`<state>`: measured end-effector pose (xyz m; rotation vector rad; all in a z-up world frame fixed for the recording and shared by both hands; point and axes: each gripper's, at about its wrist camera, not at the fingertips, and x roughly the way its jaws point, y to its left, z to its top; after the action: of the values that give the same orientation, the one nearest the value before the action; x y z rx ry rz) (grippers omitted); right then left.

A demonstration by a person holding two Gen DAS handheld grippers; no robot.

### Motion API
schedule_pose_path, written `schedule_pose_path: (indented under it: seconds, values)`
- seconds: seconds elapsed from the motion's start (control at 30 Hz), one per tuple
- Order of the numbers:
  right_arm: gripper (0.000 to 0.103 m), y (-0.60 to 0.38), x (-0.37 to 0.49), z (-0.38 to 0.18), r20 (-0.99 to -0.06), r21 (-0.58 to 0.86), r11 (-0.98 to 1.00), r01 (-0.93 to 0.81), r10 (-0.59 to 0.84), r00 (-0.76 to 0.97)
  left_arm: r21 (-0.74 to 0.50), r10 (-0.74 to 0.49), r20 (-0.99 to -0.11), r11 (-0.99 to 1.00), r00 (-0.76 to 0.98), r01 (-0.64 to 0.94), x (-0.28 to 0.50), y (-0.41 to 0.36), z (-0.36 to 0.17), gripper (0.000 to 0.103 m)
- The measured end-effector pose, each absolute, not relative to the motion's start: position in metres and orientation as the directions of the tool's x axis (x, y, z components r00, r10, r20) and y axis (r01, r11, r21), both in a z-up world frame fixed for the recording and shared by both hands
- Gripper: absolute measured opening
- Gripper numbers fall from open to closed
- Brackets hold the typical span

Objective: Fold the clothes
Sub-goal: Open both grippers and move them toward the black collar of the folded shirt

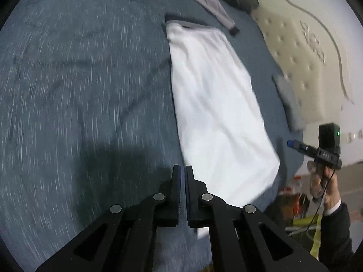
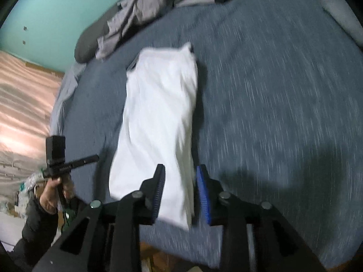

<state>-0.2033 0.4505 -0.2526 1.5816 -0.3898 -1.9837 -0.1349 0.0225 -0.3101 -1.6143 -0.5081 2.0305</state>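
A bed covered in a blue-grey flecked sheet (image 1: 79, 90) fills both views, blurred by motion. On it lies a white garment (image 1: 215, 104), folded into a long narrow strip. From the left gripper's camera it runs from about twelve o'clock down toward five o'clock; from the right gripper's camera it stretches from twelve o'clock straight toward the lens.

The left gripper (image 1: 182, 174) hovers over bare sheet just left of the strip's near end, its fingers nearly together with only a thin slit between the pads and nothing in them.

The right gripper (image 2: 180, 174) has its fingers partly apart. The strip's near end shows in the gap between them, but the pads do not press on it.

A crumpled grey garment (image 2: 140, 15) lies at the far edge of the bed, around eleven o'clock in the right view, well apart from the white one.
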Motion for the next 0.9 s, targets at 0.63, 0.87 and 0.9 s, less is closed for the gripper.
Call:
schedule_pose_path:
  seconds: [0.63,0.87,0.9]
  values:
    - [0.032,0.388,-0.345,-0.293,-0.759,0.557,-0.791,0.253,-0.608,-0.233,-0.616,0.62,-0.728,-0.779,-0.293,-0.119,-0.307,0.048,-0.332,0.039]
    - [0.047,0.377,-0.38,-0.307,-0.755,0.569,-0.78,0.26,-0.621,-0.21,-0.634,0.631,-0.716,-0.767,-0.298,-0.103,-0.341,0.057,-0.349,0.039]
    - [0.047,0.375,-0.384,-0.309,-0.757,0.567,-0.781,0.263,-0.619,-0.207,-0.637,0.634,-0.714,-0.764,-0.298,-0.102,-0.343,0.057,-0.351,0.039]
